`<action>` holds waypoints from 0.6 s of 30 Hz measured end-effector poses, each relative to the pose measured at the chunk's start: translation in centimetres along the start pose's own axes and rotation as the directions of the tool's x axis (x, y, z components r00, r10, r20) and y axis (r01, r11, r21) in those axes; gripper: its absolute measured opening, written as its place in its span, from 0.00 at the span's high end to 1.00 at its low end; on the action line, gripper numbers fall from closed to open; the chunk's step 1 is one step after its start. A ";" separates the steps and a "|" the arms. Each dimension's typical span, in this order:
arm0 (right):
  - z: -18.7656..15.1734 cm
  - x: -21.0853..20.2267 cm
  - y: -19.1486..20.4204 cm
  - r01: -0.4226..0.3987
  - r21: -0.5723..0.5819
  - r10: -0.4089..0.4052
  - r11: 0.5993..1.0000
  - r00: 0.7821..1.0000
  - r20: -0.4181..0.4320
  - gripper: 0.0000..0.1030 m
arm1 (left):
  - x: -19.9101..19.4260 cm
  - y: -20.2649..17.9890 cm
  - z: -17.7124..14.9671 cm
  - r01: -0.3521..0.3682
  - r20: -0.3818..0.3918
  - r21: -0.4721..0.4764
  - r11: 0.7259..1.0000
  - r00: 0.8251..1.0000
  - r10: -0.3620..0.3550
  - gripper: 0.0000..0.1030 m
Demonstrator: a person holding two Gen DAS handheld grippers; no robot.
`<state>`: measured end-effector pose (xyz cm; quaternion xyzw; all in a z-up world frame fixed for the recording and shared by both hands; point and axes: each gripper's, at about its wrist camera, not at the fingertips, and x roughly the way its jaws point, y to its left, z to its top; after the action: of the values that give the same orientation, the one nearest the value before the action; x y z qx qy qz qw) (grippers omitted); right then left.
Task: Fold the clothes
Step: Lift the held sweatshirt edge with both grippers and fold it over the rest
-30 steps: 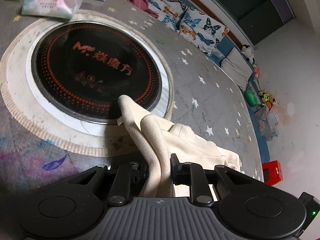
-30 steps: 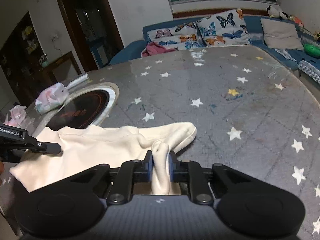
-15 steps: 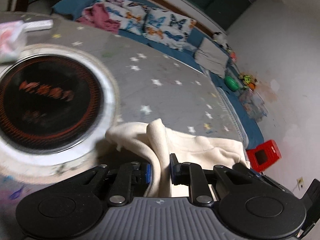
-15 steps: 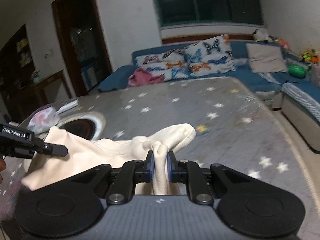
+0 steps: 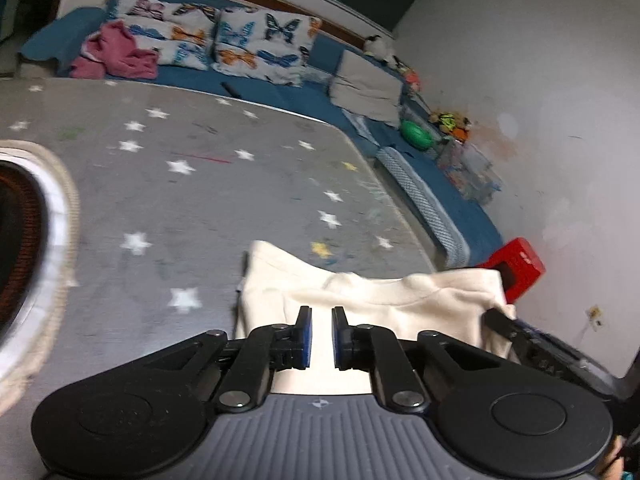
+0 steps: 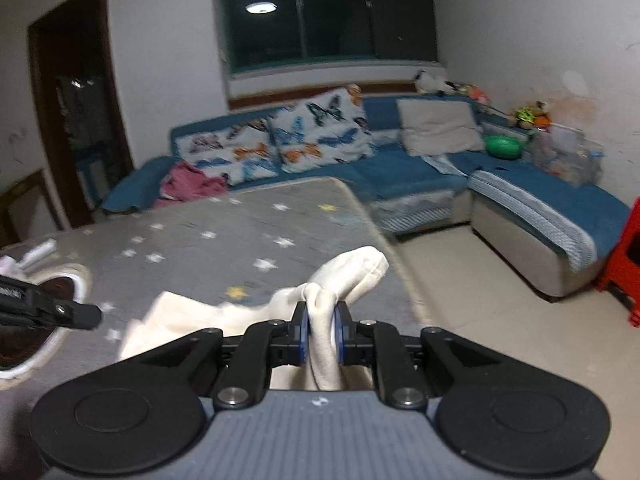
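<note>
Left wrist view: left gripper (image 5: 321, 337) with jaws slightly apart, nothing clamped, above cream garment (image 5: 360, 300) lying at the edge of the star-print table (image 5: 200, 200). Green bowl (image 5: 417, 136) on the blue sofa (image 5: 304, 96), contents unclear.

Right wrist view: right gripper (image 6: 321, 334) clamped on a bunched fold of cream garment (image 6: 320, 320).

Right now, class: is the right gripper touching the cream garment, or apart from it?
Touching. The right wrist view shows the right gripper with its jaws closed on a bunched fold of the cream garment, fabric pressed against both blue pads.
</note>
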<state>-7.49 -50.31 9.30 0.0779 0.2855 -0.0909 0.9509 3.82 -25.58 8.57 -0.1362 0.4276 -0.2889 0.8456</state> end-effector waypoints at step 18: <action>-1.2 7.1 -2.9 0.115 -0.009 -0.115 0.993 0.984 -0.133 0.88 | 4.7 1.0 -2.8 -0.054 -0.106 0.030 0.998 0.993 0.057 0.84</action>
<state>-2.90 -53.79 4.03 0.0663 0.3525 -0.1401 0.9229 4.14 -27.61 3.40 -0.0969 0.4721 -0.2781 0.8309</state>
